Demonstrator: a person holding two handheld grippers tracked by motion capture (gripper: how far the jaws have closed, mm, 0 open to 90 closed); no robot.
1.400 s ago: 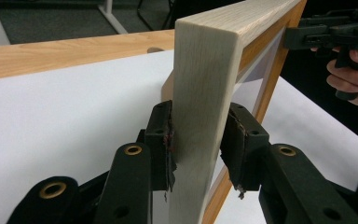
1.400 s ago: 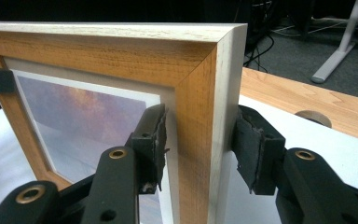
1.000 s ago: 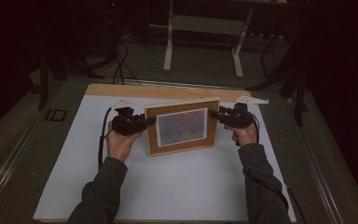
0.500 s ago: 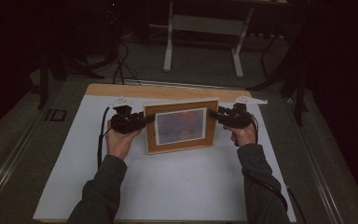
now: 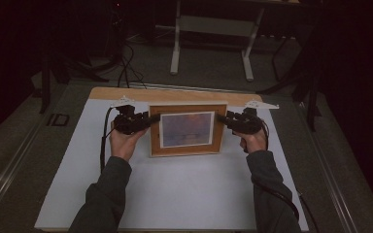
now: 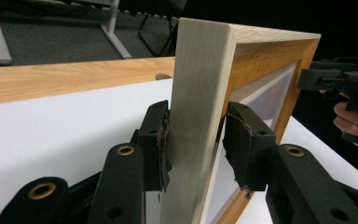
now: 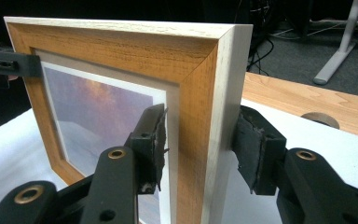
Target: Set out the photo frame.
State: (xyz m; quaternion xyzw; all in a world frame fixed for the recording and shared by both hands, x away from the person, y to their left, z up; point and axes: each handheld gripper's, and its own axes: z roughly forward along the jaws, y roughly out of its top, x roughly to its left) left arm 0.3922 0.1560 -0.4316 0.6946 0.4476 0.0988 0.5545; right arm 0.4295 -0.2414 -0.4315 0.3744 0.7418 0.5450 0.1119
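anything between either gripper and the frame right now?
Nothing visible. The left gripper straddles one side rail of the frame and the right gripper the opposite rail, a pad on each face. The rails sit directly between the pads, with a slim gap at some pads.

Premises present as a dim lab or workshop: white-topped counter [image 5: 175, 194], grey carpet floor, loose cables [image 5: 126, 68], metal desk legs [image 5: 176, 43] beyond.

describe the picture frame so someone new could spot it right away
On the white sheet covering the table, look toward the far middle. The wooden picture frame is held between the left gripper and right gripper; it alone has an orange-brown border around a hazy print.
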